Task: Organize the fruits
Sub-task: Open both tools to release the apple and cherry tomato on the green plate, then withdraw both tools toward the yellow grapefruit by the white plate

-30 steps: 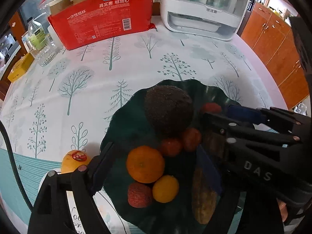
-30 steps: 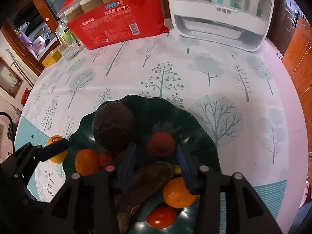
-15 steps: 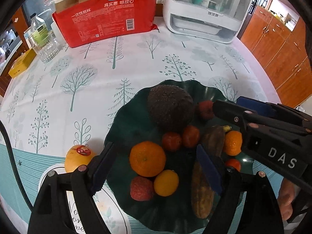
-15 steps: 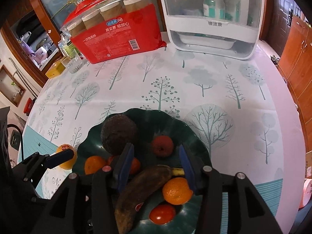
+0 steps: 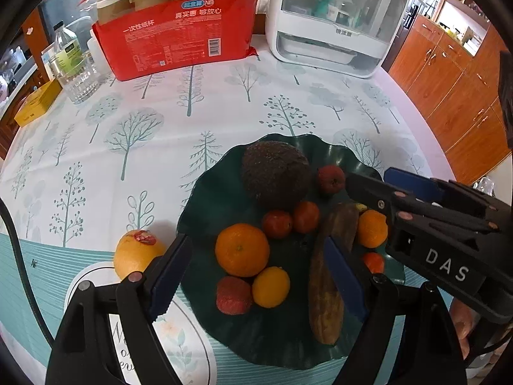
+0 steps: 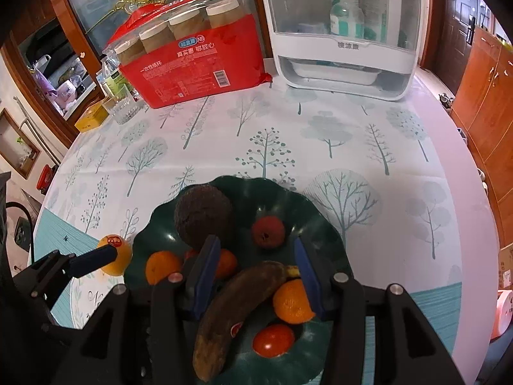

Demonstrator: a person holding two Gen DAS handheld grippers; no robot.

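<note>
**Fruit gathered on the green plate, one orange left outside**

The left gripper (image 5: 253, 269) is being held above the near side of the dark green scalloped plate (image 5: 211, 192), its blue pads spread wide and nothing being gripped between them. The right gripper (image 6: 255, 274) is being held over the plate too — jaws parted, released, with the browned banana (image 6: 234, 308) lying below the gap but not being pinched.

On the plate, a large orange (image 5: 242, 249), a small yellow citrus (image 5: 271, 286) and a red lychee (image 5: 233, 295) are being seen nearest, touching one another. Behind them two small red fruits (image 5: 277, 224) are lying beside the dark avocado (image 5: 275, 175), with another lychee (image 5: 331, 178) just right of it.

A stickered orange (image 5: 136, 252) is resting on the tree-print tablecloth (image 5: 128, 134), just left of the plate — apart from it. Farther back, a red pack of paper cups (image 5: 179, 35) and a white appliance (image 5: 333, 22) are standing.
</note>
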